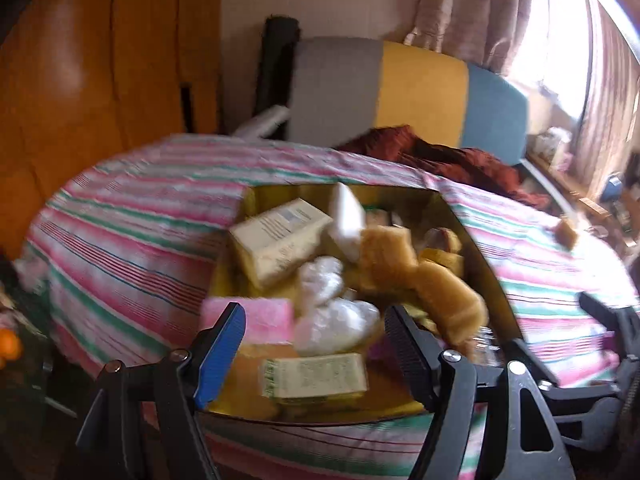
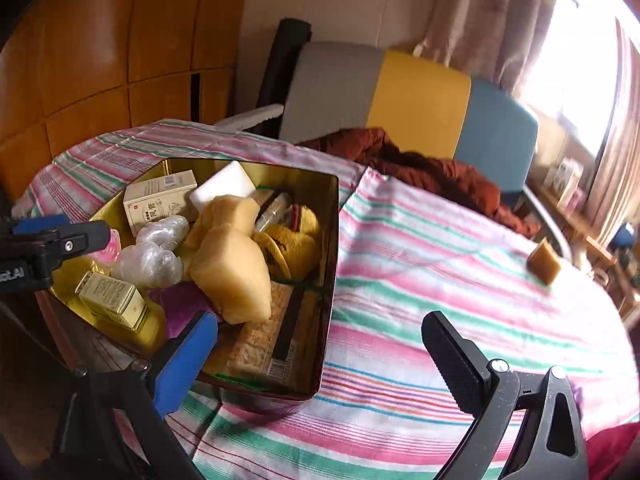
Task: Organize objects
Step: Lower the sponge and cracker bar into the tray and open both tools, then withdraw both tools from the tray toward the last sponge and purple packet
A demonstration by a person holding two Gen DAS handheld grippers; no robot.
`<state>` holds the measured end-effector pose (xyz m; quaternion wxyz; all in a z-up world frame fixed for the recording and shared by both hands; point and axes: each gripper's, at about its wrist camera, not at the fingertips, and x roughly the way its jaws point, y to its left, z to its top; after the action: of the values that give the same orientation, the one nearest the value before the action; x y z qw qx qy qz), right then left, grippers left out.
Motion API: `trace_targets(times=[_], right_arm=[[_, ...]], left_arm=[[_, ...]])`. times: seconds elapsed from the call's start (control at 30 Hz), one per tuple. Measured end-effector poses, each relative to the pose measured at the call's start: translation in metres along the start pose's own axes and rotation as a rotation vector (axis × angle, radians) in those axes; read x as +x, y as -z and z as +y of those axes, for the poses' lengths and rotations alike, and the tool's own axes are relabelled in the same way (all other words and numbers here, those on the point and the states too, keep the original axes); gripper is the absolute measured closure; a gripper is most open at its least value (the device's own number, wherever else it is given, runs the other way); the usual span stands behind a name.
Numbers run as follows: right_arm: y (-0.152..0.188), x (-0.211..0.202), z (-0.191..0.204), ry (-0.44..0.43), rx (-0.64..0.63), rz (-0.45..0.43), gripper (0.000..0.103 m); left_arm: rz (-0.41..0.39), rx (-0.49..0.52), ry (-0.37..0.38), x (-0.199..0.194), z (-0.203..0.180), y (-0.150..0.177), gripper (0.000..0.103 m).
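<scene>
- The gold tin (image 2: 328, 264) is sitting just ahead of the left gripper (image 1: 314, 344) and is already holding most of the things: two cream boxes, sponges, white wrapped bundles, a pink pad.
- The left gripper is hovering over the tin's near edge with its jaws standing apart and nothing between them.
- The right gripper (image 2: 320, 360) is waiting with jaws wide and empty over the striped cloth (image 2: 440, 280), the tin off to its left.
- One brown sponge (image 2: 544, 266) is lying alone on the cloth, far ahead and right of the right gripper, so by my judgement that piece is still waiting to be collected.
</scene>
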<state>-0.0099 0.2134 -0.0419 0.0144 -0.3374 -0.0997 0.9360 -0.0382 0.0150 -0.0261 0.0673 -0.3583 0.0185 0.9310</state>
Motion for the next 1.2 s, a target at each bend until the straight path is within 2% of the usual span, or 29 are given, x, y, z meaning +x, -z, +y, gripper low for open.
trace_targets(times=[0.03,0.23,0.33,0.43,0.77,0.97,1.2], right_arm=[[0.000,-0.001,0.000,0.004,-0.005,0.000,0.000],[0.004,-0.006,-0.013,-0.058,0.046,-0.004,0.000],[0.006,-0.003,-0.022,-0.160,0.114,0.031,0.000],[0.009,-0.002,-0.027,-0.172,0.139,0.049,0.000],[0.017,-0.005,-0.042,-0.064,0.140,0.061,0.000],[0.025,-0.003,-0.070,-0.032,0.172,0.086,0.000],[0.032,-0.004,-0.106,0.031,0.217,0.101,0.000]], left_arm=[[-0.007,0.007,-0.021,-0.001,-0.001,0.000,0.030],[-0.001,-0.001,-0.043,-0.003,0.003,0.000,0.030],[-0.014,0.003,-0.026,-0.007,0.002,0.001,0.030],[-0.027,0.017,-0.019,-0.011,-0.003,0.001,0.030],[-0.059,0.061,-0.011,-0.020,-0.013,0.000,0.030],[-0.028,0.055,0.031,-0.017,-0.015,-0.001,0.030],[-0.013,0.084,0.043,-0.015,-0.024,-0.001,0.030]])
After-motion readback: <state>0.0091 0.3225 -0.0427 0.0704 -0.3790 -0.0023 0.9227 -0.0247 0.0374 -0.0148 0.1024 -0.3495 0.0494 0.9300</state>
